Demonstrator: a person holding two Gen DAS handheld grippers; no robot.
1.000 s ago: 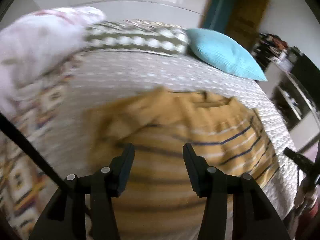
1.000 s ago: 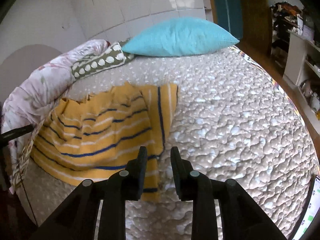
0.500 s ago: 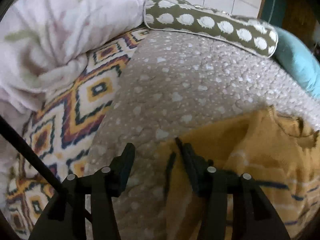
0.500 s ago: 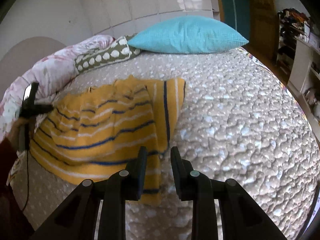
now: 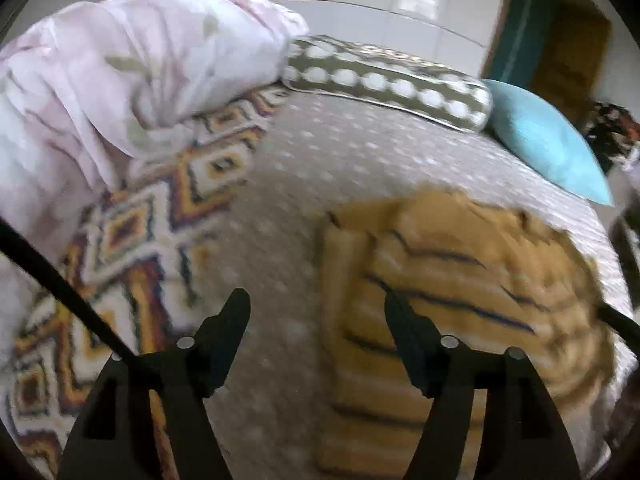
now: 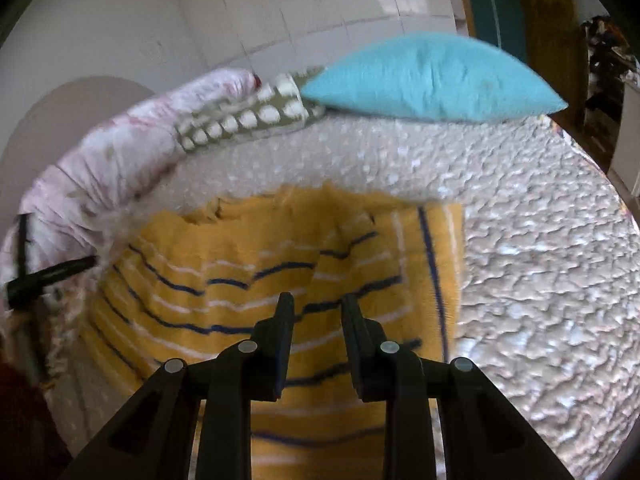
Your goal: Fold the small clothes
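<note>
Left wrist view, left gripper [image 5: 316,308] fingers opening, empty, over bedspread [image 5: 320,168], striped garment [image 5: 460,280] beside, pink quilt [image 5: 120,80], teal pillow [image 5: 548,144]

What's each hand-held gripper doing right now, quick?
Left hand-held gripper: jaws opening, nothing between them.
Right hand-held gripper: narrowly open, empty, above the yellow striped knit garment.

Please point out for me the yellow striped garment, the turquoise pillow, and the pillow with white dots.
Yellow striped garment [image 6: 248,256], right wrist view: on its middle, among the blue stripes.
Turquoise pillow [image 6: 432,76], right wrist view: on the centre of its face.
Pillow with white dots [image 5: 384,80], left wrist view: on its long side.
</note>
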